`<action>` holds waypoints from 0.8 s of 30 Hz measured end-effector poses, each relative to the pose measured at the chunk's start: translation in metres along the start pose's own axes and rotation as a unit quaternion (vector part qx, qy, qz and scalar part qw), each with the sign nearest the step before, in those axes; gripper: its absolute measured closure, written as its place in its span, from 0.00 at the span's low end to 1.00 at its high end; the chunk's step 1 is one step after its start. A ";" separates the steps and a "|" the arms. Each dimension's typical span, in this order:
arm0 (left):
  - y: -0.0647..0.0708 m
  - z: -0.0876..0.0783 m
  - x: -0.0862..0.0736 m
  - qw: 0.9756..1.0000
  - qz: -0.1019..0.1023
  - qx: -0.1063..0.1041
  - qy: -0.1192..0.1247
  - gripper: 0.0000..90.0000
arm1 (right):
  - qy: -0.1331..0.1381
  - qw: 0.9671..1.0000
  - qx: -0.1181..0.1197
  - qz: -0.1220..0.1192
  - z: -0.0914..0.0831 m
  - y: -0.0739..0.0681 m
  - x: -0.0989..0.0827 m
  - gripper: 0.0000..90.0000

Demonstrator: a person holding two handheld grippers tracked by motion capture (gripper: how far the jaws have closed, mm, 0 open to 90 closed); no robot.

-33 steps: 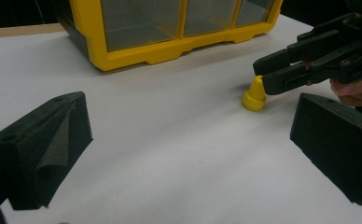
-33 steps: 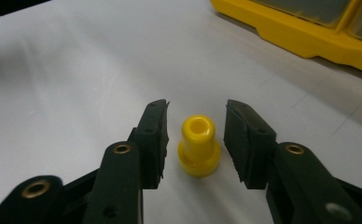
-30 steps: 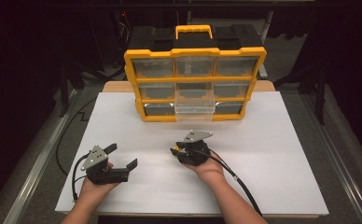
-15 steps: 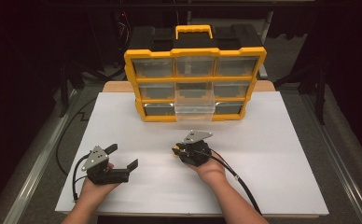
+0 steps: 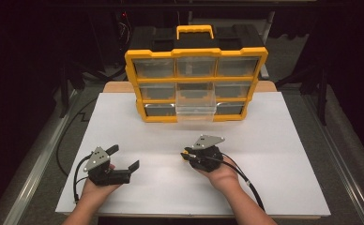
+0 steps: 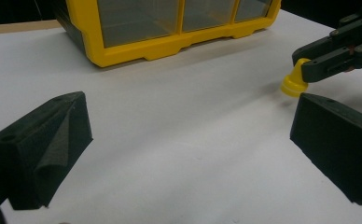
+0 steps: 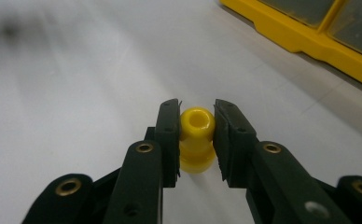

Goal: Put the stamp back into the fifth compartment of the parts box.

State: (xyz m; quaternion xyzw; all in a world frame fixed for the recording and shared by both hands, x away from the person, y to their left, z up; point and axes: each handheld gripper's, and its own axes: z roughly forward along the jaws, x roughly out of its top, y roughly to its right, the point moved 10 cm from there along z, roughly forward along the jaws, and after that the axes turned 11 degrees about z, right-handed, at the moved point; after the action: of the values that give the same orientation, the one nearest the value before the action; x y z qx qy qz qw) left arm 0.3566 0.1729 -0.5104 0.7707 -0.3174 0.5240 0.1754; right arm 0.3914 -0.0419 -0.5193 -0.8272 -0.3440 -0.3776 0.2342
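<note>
A small yellow spool-shaped piece [image 7: 197, 122] sits pinched between the pads of my right gripper [image 7: 197, 135], whose jaws have just been closing on it. From above, that right gripper [image 5: 185, 153] is at the middle front of the white board, with the yellow piece [image 5: 185, 152] at its tips. My left gripper [image 5: 124, 157] rests at the front left with its jaws wide apart and nothing between them. Looking along the left gripper [image 6: 188, 140], I see the yellow piece [image 6: 295, 84] hanging just above the board in the other gripper's tips [image 6: 309, 60].
A yellow-framed organiser [image 5: 196, 51] with clear drawers stands upright at the back of the white board [image 5: 274, 154]. Its bottom middle drawer [image 5: 195, 111] is pulled out. Cables trail from both grippers toward the front edge. Dark floor surrounds the table.
The right gripper's jaws narrowed onto the yellow piece, and the hand then shifted slightly to the right with it. The left gripper has not moved.
</note>
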 end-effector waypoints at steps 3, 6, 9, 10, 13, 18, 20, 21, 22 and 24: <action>0.000 -0.001 0.000 1.000 -0.004 0.002 0.003 0.00 | -0.003 1.000 -0.002 0.004 -0.008 0.002 -0.006 0.81; 0.000 -0.002 0.001 1.000 -0.002 0.001 0.003 0.00 | -0.002 1.000 -0.004 0.009 -0.016 0.005 -0.012 0.81; 0.000 -0.002 0.002 1.000 -0.004 0.000 0.008 0.00 | 0.002 1.000 -0.006 0.018 -0.025 0.009 -0.017 0.81; 0.000 -0.002 0.002 1.000 -0.005 0.001 0.007 0.00 | 0.001 1.000 -0.009 0.020 -0.028 0.011 -0.018 0.81; 0.000 -0.002 0.002 1.000 -0.005 0.002 0.008 0.00 | 0.003 1.000 -0.015 0.021 -0.039 0.017 -0.022 0.81; -0.003 -0.003 0.002 1.000 -0.011 0.008 0.012 0.00 | 0.001 0.999 -0.030 0.023 -0.058 0.030 -0.033 0.81; -0.003 -0.003 0.002 1.000 -0.011 0.009 0.012 0.00 | -0.001 0.999 -0.037 0.029 -0.066 0.035 -0.038 0.81; -0.003 -0.003 0.002 1.000 -0.011 0.009 0.012 0.00 | -0.003 0.999 -0.040 0.031 -0.070 0.038 -0.042 0.81; -0.003 -0.003 0.002 1.000 -0.010 0.008 0.012 0.00 | -0.003 0.999 -0.042 0.034 -0.074 0.041 -0.045 0.81; -0.004 -0.003 0.002 1.000 -0.011 0.009 0.010 0.00 | -0.003 0.998 -0.048 0.040 -0.081 0.046 -0.050 0.81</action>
State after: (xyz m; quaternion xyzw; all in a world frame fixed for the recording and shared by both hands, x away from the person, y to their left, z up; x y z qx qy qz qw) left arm 0.3577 0.1767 -0.5076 0.7703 -0.3022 0.5327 0.1778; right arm 0.3639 -0.1444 -0.5156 -0.8519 -0.2926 -0.3814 0.2078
